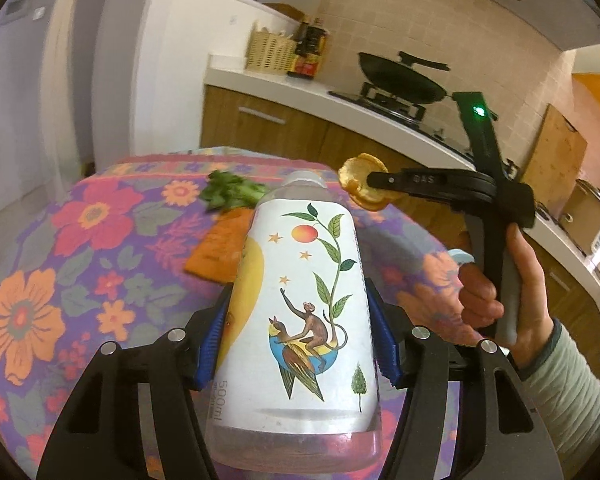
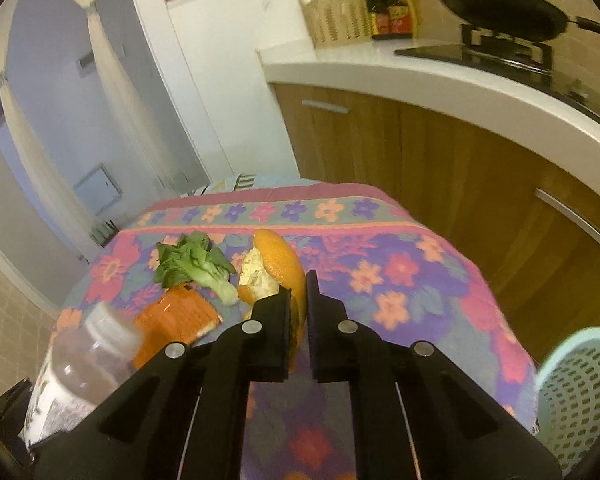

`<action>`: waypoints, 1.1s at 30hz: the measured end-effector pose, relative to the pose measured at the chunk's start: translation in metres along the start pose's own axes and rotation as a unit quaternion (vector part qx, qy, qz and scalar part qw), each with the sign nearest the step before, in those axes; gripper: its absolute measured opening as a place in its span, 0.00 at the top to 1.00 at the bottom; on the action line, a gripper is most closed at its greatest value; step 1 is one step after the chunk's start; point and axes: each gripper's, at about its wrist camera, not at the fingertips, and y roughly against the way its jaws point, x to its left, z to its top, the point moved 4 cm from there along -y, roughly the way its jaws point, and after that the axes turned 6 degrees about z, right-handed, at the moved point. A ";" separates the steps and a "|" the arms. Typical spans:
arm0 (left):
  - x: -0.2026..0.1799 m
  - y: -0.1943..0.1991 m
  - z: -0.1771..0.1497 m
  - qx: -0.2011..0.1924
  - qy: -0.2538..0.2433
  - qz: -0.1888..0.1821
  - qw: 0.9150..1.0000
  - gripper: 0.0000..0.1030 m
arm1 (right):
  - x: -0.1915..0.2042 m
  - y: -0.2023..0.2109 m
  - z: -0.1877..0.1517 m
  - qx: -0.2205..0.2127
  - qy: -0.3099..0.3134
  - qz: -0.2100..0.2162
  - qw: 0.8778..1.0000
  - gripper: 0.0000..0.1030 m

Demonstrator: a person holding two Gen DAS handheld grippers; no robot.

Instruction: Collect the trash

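My left gripper (image 1: pixel 298 336) is shut on a clear plastic bottle (image 1: pixel 300 312) with a white illustrated label, held above the flowered tablecloth (image 1: pixel 80 240); the bottle also shows in the right wrist view (image 2: pixel 80 364). My right gripper (image 2: pixel 299 284) is shut on an orange peel (image 2: pixel 274 268) and holds it above the table; the peel (image 1: pixel 360 186) and the right gripper (image 1: pixel 374 179) show in the left wrist view. A green vegetable scrap (image 2: pixel 196 266) and an orange wrapper (image 2: pixel 180 316) lie on the cloth.
A light blue perforated basket (image 2: pixel 576 392) stands at the table's right edge. Behind the table runs a white kitchen counter (image 2: pixel 420 76) with wood cabinets, a wok on the stove (image 2: pixel 504 8), a wicker basket (image 2: pixel 336 20) and sauce bottles.
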 end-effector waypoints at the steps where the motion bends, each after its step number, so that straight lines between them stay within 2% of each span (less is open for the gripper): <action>1: -0.006 0.000 0.002 0.000 -0.003 -0.003 1.000 0.43 | -0.004 0.008 -0.002 -0.005 -0.003 0.000 1.000 0.95; 5: -0.041 0.000 0.010 -0.006 -0.027 -0.022 0.999 0.43 | -0.035 0.051 -0.018 -0.034 -0.028 -0.002 0.999 0.95; 8: -0.076 -0.009 0.014 -0.003 -0.047 -0.043 0.998 0.43 | -0.062 0.079 -0.033 -0.051 -0.043 -0.020 0.998 0.95; 13: -0.131 -0.038 0.011 0.023 -0.063 -0.080 0.995 0.43 | -0.108 0.115 -0.063 -0.069 -0.050 -0.091 0.992 0.95; 16: -0.163 -0.060 0.010 0.035 -0.079 -0.083 0.993 0.43 | -0.140 0.134 -0.086 -0.066 -0.052 -0.158 0.984 0.95; 18: -0.183 -0.071 0.010 0.036 -0.092 -0.077 0.992 0.43 | -0.159 0.141 -0.097 -0.058 -0.067 -0.179 0.980 0.95; 20: -0.203 -0.081 0.009 0.044 -0.102 -0.089 0.990 0.43 | -0.177 0.147 -0.106 -0.051 -0.078 -0.197 0.976 0.95; 26: -0.253 -0.107 0.000 0.070 -0.139 -0.109 0.982 0.43 | -0.225 0.160 -0.127 -0.045 -0.133 -0.207 0.968 0.95; 33: -0.284 -0.138 -0.010 0.108 -0.153 -0.124 0.974 0.43 | -0.263 0.161 -0.150 -0.028 -0.198 -0.194 0.960 0.95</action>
